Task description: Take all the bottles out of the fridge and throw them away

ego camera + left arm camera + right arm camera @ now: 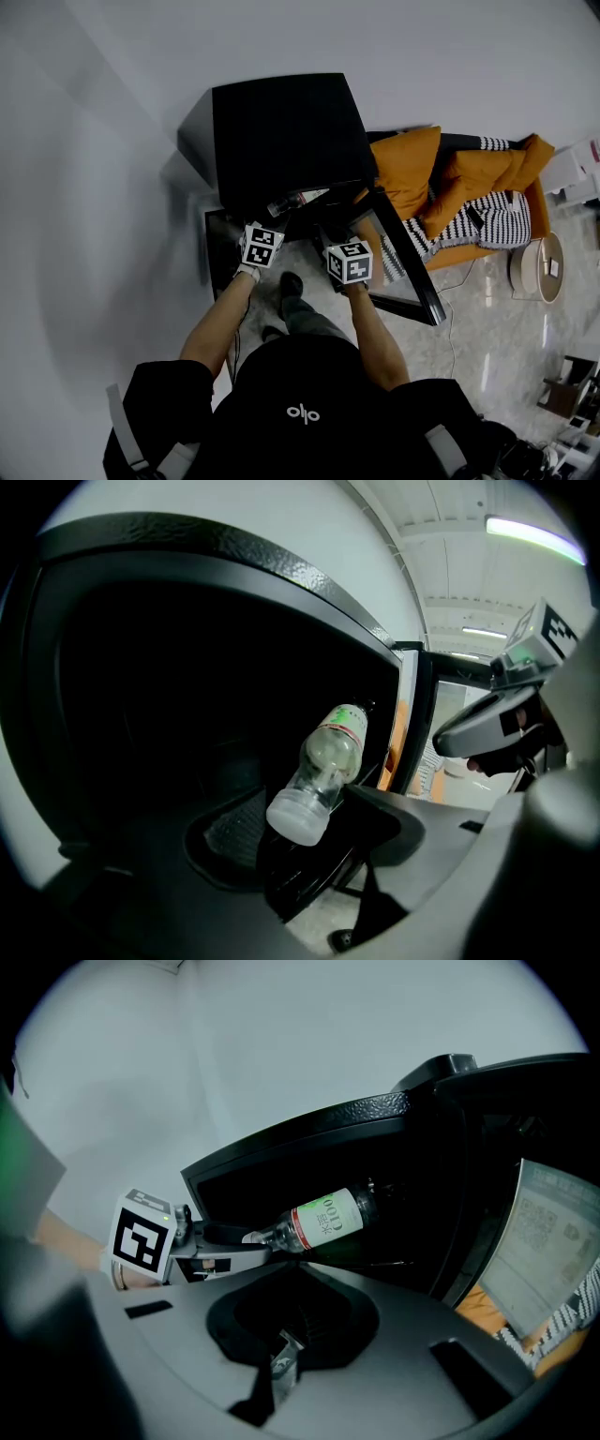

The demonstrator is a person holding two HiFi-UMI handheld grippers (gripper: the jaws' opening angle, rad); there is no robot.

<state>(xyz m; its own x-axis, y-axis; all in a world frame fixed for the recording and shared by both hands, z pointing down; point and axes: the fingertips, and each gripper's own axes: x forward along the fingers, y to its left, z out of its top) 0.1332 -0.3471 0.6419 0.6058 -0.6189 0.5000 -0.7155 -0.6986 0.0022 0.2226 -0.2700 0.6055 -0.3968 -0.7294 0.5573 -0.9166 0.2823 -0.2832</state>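
A clear plastic bottle (pixel 298 199) with a red, white and green label lies tilted at the mouth of the black fridge (pixel 281 131), cap end toward me. In the left gripper view the bottle (pixel 328 757) points its white cap between the wide-spread jaws of my left gripper (pixel 300 841), close to the right jaw; the pads do not press on it. The right gripper view shows the bottle (pixel 323 1221) at the tip of the left gripper (pixel 211 1241). My right gripper (pixel 281 1358) is shut and holds nothing, just right of the left one (pixel 272 217).
The fridge door (pixel 403 272) stands open to the right, its glass panel facing up. Behind it is an orange sofa (pixel 450 183) with a striped blanket. A round white stool (pixel 539 267) stands farther right. White wall lies behind and left of the fridge.
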